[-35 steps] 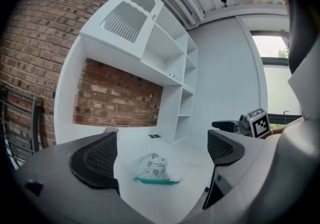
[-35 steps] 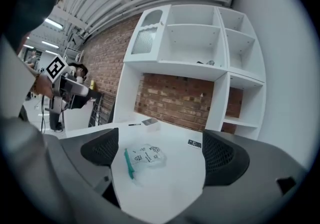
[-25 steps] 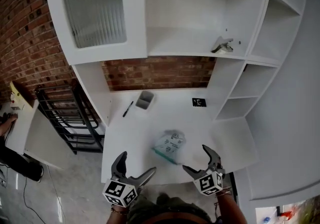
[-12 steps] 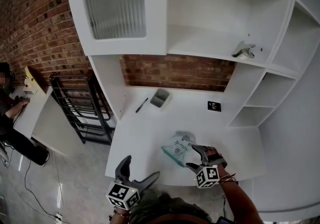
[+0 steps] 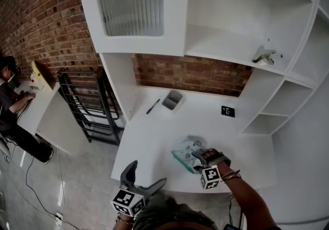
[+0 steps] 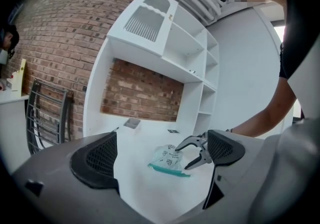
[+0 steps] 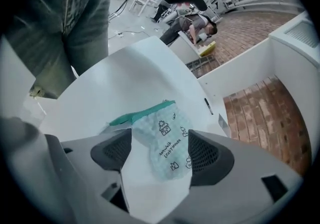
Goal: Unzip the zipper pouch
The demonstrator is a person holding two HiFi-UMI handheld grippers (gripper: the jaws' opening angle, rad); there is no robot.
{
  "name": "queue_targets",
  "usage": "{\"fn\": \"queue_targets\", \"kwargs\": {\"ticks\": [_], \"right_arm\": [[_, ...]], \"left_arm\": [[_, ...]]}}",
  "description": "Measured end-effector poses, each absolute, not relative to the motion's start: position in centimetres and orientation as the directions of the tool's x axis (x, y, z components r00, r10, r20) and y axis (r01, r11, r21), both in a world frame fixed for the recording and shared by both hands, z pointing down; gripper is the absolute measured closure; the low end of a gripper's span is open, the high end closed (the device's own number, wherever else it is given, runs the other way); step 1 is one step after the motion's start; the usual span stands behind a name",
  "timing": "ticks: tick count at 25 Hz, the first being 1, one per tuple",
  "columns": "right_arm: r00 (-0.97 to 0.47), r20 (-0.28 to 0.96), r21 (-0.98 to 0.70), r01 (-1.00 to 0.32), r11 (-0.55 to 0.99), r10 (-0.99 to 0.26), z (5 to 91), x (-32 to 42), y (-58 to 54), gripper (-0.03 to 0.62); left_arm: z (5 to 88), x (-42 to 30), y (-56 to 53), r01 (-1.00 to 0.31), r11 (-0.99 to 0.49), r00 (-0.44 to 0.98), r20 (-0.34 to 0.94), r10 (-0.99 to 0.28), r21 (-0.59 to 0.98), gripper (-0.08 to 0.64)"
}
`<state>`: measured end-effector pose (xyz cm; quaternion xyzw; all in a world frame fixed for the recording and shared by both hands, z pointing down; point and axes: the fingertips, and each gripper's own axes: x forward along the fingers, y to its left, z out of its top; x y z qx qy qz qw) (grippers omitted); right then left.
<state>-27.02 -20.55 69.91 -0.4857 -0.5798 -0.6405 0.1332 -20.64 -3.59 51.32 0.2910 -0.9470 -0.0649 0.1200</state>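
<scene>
White desk: the zipper pouch lies lengthwise, teal zip edge toward the desk's front. My right gripper, jaws half-open and just closing, straddles the pouch. My left gripper gapes empty.

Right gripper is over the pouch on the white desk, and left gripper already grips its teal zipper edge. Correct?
No. The left gripper grips nothing: the left gripper view shows its jaws open and empty, short of the pouch. The right gripper is over the pouch on the white desk, its jaws just closing with the pouch between them.
</scene>
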Motion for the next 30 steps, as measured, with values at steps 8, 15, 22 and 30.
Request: {"fn": "queue_targets", "kwargs": {"ticks": [8,15,22,30], "right_arm": [[-0.434,0.816,0.563,0.746,-0.356,0.381,71.9,-26.9,-19.5,0.339],[-0.399,0.844,0.522,0.764,-0.379,0.359,73.7,-26.4,-19.2,0.514],[-0.420,0.824,0.547,0.766,-0.339,0.380,72.6,-27.3,-18.6,0.561],[-0.346,0.883,0.450,0.816,-0.364,0.316,74.2,-27.7,-18.9,0.486]], "left_arm": [[51.3,-21.0,-1.6,-0.497,0.848,-0.829,0.189,-0.527,0.186,-0.005],[51.7,-20.9,-0.4,-0.478,0.858,-0.839,0.190,-0.509,0.187,-0.005],[51.9,-21.3,-0.5,-0.477,0.854,-0.837,0.191,-0.514,0.207,-0.005],[52.0,-21.4,-0.3,-0.480,0.854,-0.837,0.187,-0.514,0.200,-0.005]]}}
